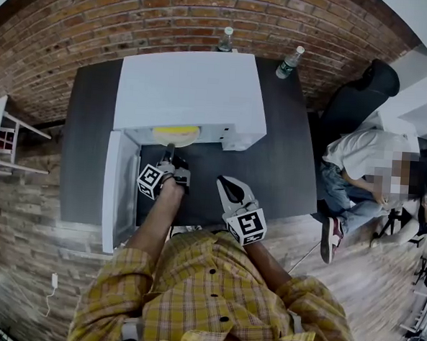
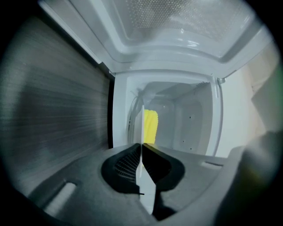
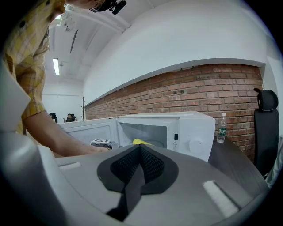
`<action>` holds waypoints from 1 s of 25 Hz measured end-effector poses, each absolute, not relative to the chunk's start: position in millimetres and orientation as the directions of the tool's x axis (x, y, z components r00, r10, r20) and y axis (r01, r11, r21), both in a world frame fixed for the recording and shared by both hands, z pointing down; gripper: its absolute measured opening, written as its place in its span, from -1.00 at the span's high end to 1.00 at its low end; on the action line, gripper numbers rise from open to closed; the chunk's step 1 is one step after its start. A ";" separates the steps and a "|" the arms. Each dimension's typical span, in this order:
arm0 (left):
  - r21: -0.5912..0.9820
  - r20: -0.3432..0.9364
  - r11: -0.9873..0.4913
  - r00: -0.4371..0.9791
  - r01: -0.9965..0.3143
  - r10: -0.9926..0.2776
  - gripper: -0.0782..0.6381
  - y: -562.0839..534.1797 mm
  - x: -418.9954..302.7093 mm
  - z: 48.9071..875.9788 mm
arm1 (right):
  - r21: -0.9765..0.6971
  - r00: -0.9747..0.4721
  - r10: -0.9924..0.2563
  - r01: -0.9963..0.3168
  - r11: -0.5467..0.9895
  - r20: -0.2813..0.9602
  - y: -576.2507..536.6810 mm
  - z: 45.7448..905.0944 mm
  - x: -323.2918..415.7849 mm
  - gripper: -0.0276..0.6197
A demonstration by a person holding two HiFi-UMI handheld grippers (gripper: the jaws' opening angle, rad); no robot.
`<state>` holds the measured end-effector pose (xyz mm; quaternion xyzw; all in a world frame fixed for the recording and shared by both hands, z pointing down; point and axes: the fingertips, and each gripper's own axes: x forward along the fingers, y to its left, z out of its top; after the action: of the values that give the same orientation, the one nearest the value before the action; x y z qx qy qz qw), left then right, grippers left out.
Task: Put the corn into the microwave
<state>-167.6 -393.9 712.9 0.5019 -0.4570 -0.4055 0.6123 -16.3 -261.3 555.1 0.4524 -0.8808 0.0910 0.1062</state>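
Corn (image 1: pixel 174 129) lies on a pale plate (image 1: pixel 179 139), just inside the mouth of the white microwave (image 1: pixel 190 85). The near edge of the plate seems to poke out a little. The microwave stands on the dark worktop (image 1: pixel 279 163) and its door (image 1: pixel 118 189) is swung wide open to the left. The left gripper (image 1: pixel 169 155) is turned on its side. Its fingers (image 2: pixel 124 165) are pinching the thin rim of the plate, with the corn a bit further along. The right gripper (image 1: pixel 225 185) waits close by, above the worktop. Its fingers (image 3: pixel 152 165) are pressed together with nothing between them. I think the job is nearly done, because the plate only needs a push further in. Some things could go wrong, though. The hold is on a thin, smooth rim (not much to grab), so the plate could slip or tip. Then the corn could roll off, into the microwave or onto the worktop. A push that is too fast could make the corn slide, too. If the plate stops too near the front, the door may bump it when it shuts.
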 end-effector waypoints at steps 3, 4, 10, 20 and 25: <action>0.982 0.168 0.183 0.251 0.038 -0.953 0.75 -395.5 -169.5 716.7 | -0.068 -0.567 -0.778 -0.818 0.572 0.270 -261.7 555.0 -15.8 0.90; 0.982 0.171 0.187 0.250 0.040 -0.953 0.75 -396.2 -169.4 717.2 | -0.069 -0.566 -0.778 -0.818 0.571 0.272 -261.5 555.6 -15.7 0.90; 0.976 0.201 0.216 0.241 0.037 -0.949 0.75 -403.1 -167.3 719.5 | -0.071 -0.572 -0.774 -0.814 0.577 0.272 -261.0 557.2 -17.6 0.90; 0.963 0.254 0.268 0.258 0.024 -0.932 0.75 -411.8 -164.5 723.6 | -0.074 -0.566 -0.778 -0.818 0.570 0.272 -258.7 556.2 -14.3 0.90; 0.945 0.301 0.326 0.294 0.039 -0.907 0.49 -406.2 -159.2 733.6 | -0.075 -0.567 -0.778 -0.818 0.570 0.271 -256.8 556.3 -14.5 0.90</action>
<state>-159.2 -406.2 733.6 0.4574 -0.4747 -0.3574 0.6616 -14.5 -256.8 556.3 0.4534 -0.8799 0.0964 0.1041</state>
